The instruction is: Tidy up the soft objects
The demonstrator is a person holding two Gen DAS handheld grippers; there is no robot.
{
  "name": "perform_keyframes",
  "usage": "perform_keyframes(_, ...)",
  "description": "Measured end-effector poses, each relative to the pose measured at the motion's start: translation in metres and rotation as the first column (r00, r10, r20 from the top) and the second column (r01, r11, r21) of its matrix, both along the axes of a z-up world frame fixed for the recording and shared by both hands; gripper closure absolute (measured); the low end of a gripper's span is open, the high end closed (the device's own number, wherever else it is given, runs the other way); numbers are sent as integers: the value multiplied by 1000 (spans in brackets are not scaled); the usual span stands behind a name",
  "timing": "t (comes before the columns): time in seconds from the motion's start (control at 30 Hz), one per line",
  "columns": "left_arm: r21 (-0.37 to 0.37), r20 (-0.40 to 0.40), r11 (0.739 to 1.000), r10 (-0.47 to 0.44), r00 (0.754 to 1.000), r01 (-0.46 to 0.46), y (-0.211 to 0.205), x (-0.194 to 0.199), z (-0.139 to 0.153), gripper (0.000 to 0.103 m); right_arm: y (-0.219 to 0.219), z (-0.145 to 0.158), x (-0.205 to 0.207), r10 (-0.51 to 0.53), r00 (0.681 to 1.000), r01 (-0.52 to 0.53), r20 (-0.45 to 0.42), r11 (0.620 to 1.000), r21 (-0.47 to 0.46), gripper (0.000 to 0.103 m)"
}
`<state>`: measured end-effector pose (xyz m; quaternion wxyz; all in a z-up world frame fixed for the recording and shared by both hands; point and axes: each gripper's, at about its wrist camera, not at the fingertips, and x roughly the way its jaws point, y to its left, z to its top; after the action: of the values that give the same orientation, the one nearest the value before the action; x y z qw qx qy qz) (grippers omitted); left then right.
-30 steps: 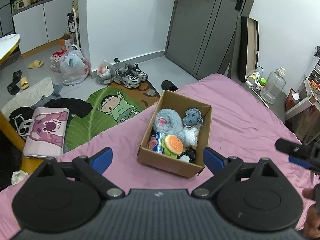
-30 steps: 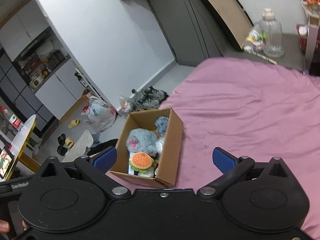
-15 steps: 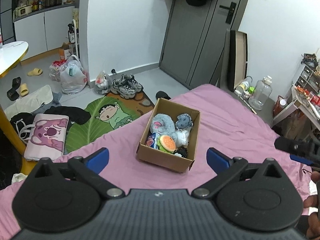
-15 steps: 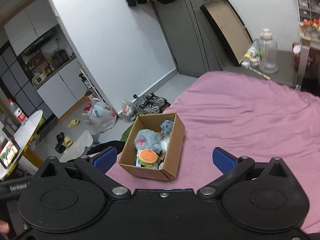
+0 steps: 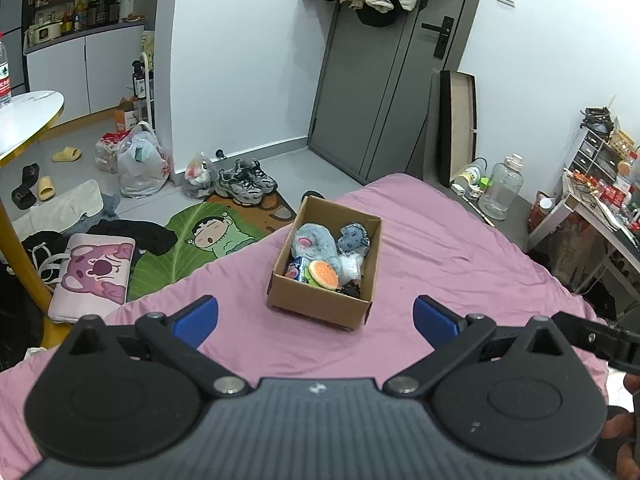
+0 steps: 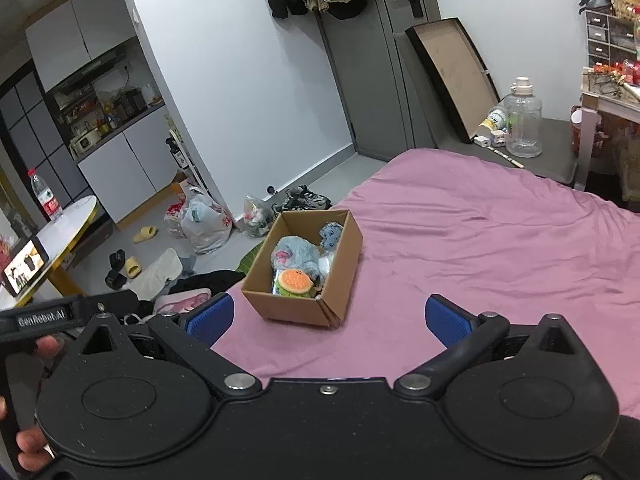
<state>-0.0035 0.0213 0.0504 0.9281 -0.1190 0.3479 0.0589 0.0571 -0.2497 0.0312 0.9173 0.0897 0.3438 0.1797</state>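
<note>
Both grippers, left [image 5: 316,316] and right [image 6: 328,316], pulled back from the box [image 5: 320,304], spread and empty. I guessed the toys [image 5: 316,240] were soft, light; pinch the middle.

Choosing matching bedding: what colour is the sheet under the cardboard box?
Plain pink sheet, clearest in the right wrist view.

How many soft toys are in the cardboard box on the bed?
3 clearly: a big grey plush at the back left of the cardboard box, a small blue-grey one at the back right, a burger plush in front. Others may be hidden underneath.
</note>
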Motion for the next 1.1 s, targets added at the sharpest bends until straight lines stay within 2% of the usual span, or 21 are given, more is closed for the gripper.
perform_keyframes(0.57,-5,30,1000,3,1000,-2,8,-34,6,0,1,14,-40,12,999,-10,32,998,-69,0)
perform_keyframes(1.1,17,11,1000,-18,1000,17,6,-35,-3,0,2,2,-44,19,1000,-19,2,998,-65,0)
